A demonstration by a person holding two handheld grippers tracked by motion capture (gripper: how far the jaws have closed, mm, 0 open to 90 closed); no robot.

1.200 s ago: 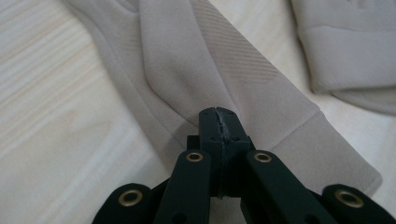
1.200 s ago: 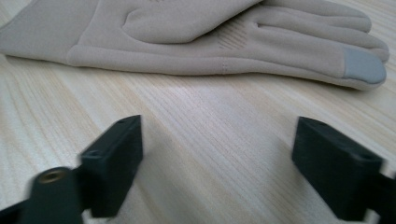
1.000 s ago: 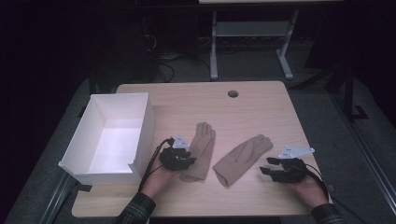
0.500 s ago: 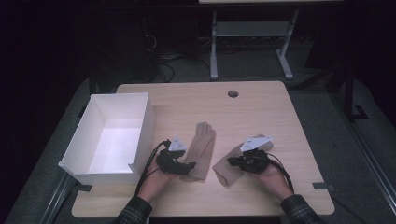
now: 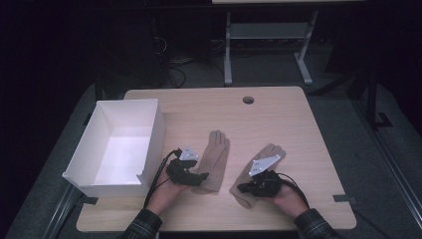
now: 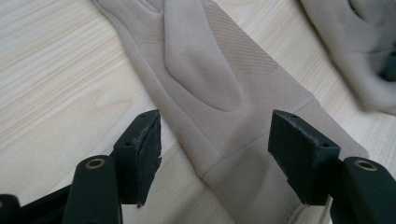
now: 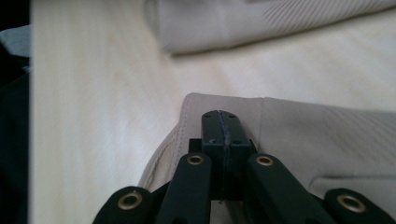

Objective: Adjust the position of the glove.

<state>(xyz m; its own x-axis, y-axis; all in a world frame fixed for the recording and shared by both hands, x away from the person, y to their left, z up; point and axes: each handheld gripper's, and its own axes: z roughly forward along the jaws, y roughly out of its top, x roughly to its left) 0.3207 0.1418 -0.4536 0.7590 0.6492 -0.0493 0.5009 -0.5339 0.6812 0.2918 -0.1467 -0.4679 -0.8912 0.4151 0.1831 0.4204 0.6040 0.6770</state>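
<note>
My right gripper (image 5: 247, 188), lower right of the high view, was pinched together on the cuff of the right glove (image 5: 266, 158). My left gripper (image 5: 200, 176) stood apart astride the left glove (image 5: 215, 157) cuff at lower centre. I judged this the grasping step; next, clamp left and lift both toward the white box (image 5: 102, 179) at left.

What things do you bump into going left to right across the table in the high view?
White box → left tongs → left beige glove → right beige glove
</note>
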